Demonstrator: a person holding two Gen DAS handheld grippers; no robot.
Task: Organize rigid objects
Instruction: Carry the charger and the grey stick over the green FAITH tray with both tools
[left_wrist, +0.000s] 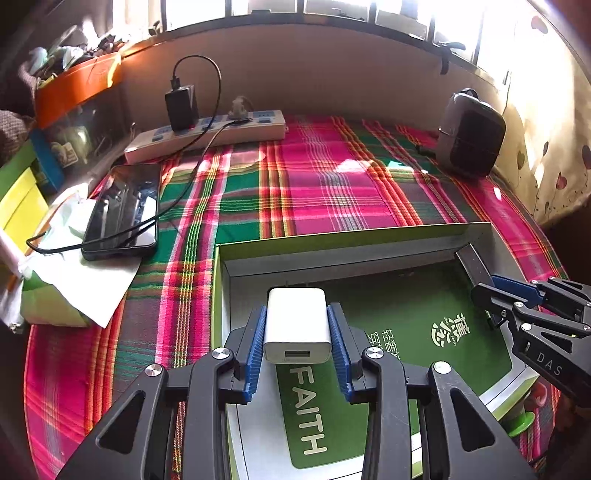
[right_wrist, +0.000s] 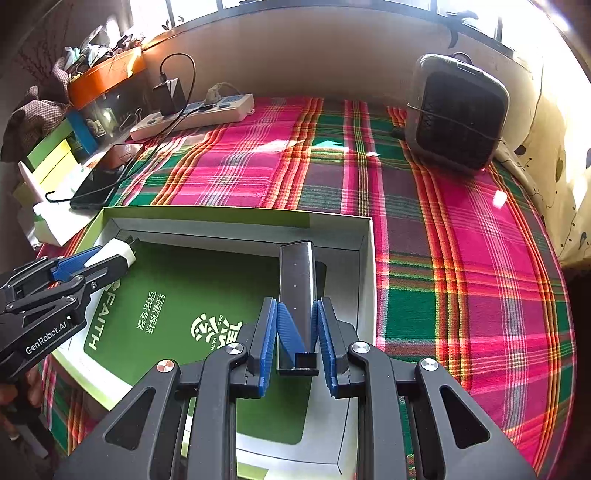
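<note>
My left gripper (left_wrist: 297, 314) is shut on a white USB charger block (left_wrist: 297, 325), its port facing the camera. It hangs over the near-left part of an open box (left_wrist: 351, 236) with a green floor printed "FAITH". My right gripper (right_wrist: 295, 308) is shut on a slim dark metallic bar (right_wrist: 297, 280), which points forward over the box's (right_wrist: 221, 214) right side. The other wrist's view shows each gripper from the side: the right gripper (left_wrist: 487, 291) at the box's right wall, the left gripper (right_wrist: 110, 258) with the charger (right_wrist: 120, 249) at the far-left corner.
The box lies on a plaid cloth (left_wrist: 314, 184). A white power strip (left_wrist: 207, 136) with a black adapter (left_wrist: 181, 107) runs along the back wall. A black phone (left_wrist: 122, 210) on a cable and a tissue pack (left_wrist: 55, 295) lie left. A dark rounded device (left_wrist: 469, 136) stands back right.
</note>
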